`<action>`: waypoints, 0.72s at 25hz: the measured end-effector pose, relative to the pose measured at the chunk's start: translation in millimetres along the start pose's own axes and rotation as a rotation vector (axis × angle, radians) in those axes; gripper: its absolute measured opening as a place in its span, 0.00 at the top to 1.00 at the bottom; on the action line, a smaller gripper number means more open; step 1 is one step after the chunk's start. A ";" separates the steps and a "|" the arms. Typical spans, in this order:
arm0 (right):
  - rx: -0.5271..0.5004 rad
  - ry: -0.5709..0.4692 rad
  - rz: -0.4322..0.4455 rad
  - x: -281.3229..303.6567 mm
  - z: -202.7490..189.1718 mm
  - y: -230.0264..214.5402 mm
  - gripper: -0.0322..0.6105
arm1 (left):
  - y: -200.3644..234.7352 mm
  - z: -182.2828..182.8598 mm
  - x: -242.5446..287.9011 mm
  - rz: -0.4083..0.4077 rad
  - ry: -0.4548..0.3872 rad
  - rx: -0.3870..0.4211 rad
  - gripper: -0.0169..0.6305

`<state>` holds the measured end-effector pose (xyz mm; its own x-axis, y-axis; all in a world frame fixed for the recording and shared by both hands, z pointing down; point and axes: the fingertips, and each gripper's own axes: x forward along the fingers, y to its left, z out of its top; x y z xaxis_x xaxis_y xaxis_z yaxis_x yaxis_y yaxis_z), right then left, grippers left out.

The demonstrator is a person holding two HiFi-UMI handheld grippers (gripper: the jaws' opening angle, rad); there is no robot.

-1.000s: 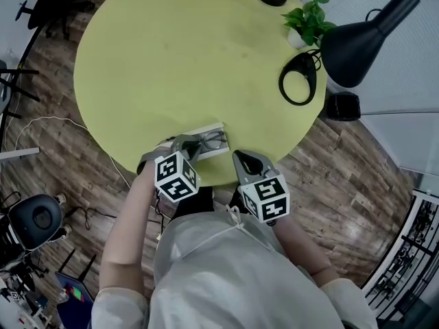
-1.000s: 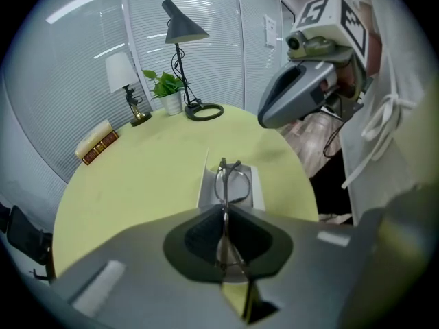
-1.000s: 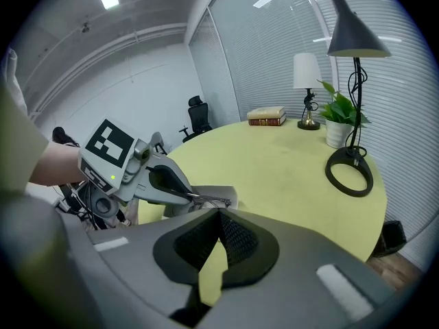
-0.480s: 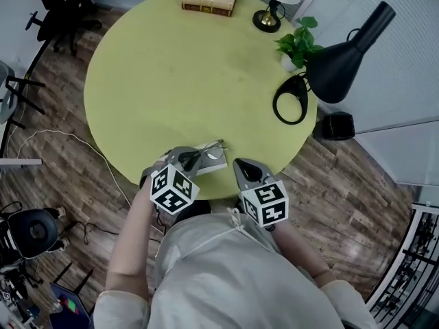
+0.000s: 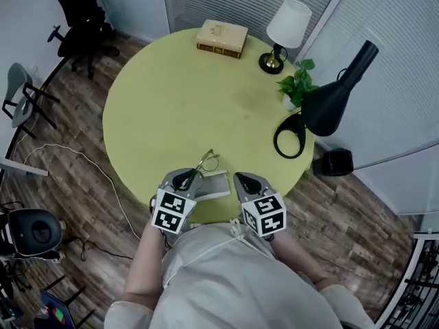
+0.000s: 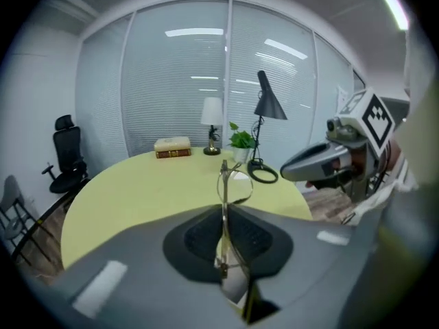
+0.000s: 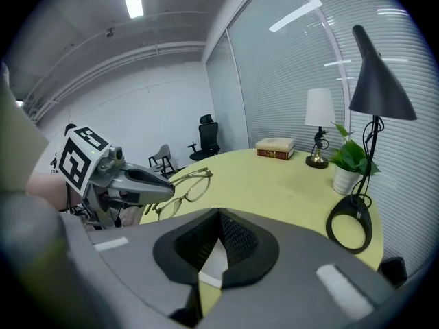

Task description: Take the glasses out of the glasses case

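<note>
My left gripper is shut on thin gold-rimmed glasses and holds them in the air just beyond the open white glasses case. The case lies on the yellow-green round table near its front edge. In the left gripper view the glasses stand edge-on, pinched between the jaws of the left gripper. My right gripper hovers shut just right of the case. In the right gripper view a white strip of the case shows below the right gripper, and the glasses stick out from the left gripper.
At the table's far side lie a brown book, a white-shaded lamp, a small potted plant and a black desk lamp with a ring base. An office chair and a black box stand on the wood floor.
The left gripper has lifted the glasses up out of the case, where they lay a second ago. The right gripper has stayed beside the case. The head camera has tipped to show more of the table.
</note>
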<state>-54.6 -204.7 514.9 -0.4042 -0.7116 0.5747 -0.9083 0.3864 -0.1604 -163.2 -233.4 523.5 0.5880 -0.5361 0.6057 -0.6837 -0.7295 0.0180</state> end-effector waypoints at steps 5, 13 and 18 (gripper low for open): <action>-0.044 -0.043 0.037 2.8 23.4 7.5 0.95 | 19.0 22.4 -28.2 0.144 -0.114 -0.129 0.94; -0.121 -0.124 0.097 0.3 58.8 22.4 0.95 | 47.8 68.7 -83.4 0.401 -0.391 -0.240 0.94; -0.126 -0.182 0.076 -11.0 74.6 17.8 0.95 | 53.7 77.4 -107.4 0.521 -0.490 -0.289 0.94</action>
<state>-74.4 -233.8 445.8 -0.4942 -0.7675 0.4083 -0.8585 0.5049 -0.0901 -229.7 -247.9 397.9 0.2373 -0.9560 0.1725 -0.9709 -0.2274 0.0753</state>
